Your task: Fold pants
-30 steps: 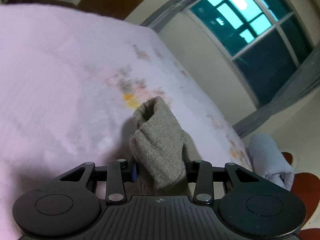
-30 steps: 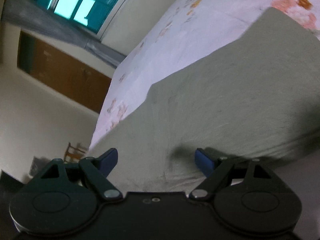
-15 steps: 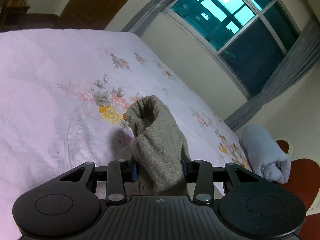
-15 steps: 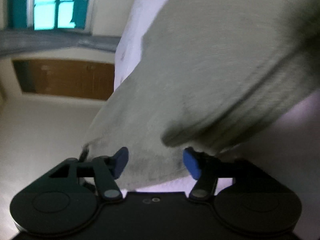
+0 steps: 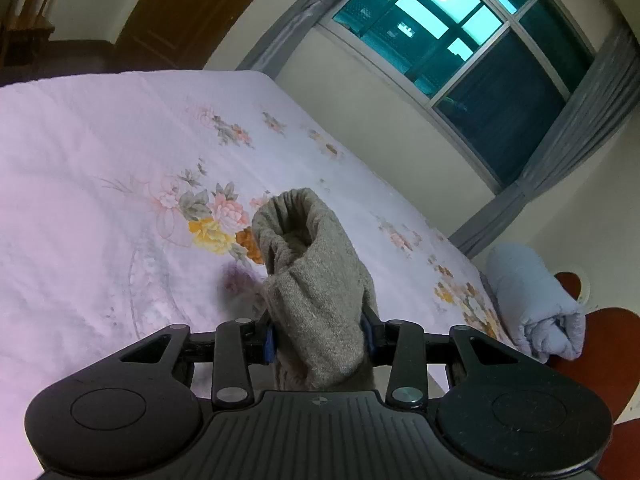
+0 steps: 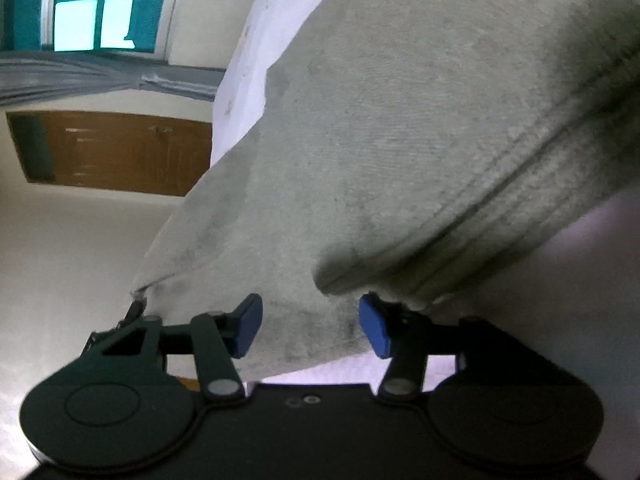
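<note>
Room: I'm over a bed [image 5: 100, 184] with a pale floral sheet, a window [image 5: 452, 36] with grey curtains behind it, a brown door [image 6: 116, 152] to one side and a rolled blue blanket [image 5: 532, 300] beyond the bed's far edge.
Pants: grey knit pants [image 6: 400, 120], part spread on the sheet, one bunched end raised off it in my left grip.
Left gripper: the left gripper [image 5: 318, 338] is clamped on that bunched cloth, which stands up between its blue pads.
Right gripper: the right gripper [image 6: 312, 324] has just been closing, and cloth lies between its jaws. I cannot tell if the pads bite yet.
Step, as I judge it: securing a second hold before carrying the fold.
Doing it well: I'd catch the hem's full thickness, then lift both ends level so the fold lands square.
</note>
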A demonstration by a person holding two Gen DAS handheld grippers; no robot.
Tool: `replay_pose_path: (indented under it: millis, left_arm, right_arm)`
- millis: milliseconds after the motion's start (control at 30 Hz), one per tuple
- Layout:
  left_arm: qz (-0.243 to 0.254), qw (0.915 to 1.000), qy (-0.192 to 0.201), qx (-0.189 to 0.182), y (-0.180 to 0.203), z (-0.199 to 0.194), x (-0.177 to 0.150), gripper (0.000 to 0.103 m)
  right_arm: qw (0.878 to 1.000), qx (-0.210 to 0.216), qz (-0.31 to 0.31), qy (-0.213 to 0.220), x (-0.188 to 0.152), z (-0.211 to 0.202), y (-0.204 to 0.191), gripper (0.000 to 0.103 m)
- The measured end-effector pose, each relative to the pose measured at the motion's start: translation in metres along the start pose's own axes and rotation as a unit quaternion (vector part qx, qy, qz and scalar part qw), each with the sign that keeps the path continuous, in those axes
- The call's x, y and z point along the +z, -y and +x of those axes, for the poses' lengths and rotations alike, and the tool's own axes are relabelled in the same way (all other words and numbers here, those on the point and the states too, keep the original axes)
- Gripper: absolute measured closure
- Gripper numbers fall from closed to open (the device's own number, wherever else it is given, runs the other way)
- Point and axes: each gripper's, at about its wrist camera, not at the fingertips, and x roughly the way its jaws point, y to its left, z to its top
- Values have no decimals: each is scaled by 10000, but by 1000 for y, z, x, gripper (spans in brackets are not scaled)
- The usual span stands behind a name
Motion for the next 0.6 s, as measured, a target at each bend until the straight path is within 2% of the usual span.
replay_pose_path:
  millis: [67, 100, 133, 167, 267, 433, 533, 600]
  left_arm:
    - [34, 10000, 30, 26, 5, -4, 0, 64]
    - [143, 9999, 53, 57, 11, -7, 1, 64]
    - [285, 9995, 88, 86, 18, -11, 1, 64]
    - [408, 9991, 121, 89, 25, -14, 1, 64]
    - [845, 9961, 250, -2, 58, -26, 2, 64]
    - [1754, 9835, 374, -237, 149, -28, -14, 64]
    - [1980, 9780, 294, -593, 206, -15, -39, 64]
    - [2272, 9703, 136, -825, 249, 1, -68, 64]
  right_arm:
    - [10000, 25, -15, -26, 0, 1, -5, 49]
    - [9999, 52, -134, -19, -2, -3, -12, 41]
    - [9992, 157, -353, 54, -2, -8, -20, 18]
    - [9974, 302, -629, 196, -5, -19, -28, 7]
    - [9898, 577, -1034, 793, -3, -64, -35, 6]
    - [9698, 698, -612, 2257, 25, -164, 2, 6]
    - [9600, 658, -367, 2696, 41, -211, 24, 6]
    - [9539, 646, -273, 2918, 47, -237, 37, 6]
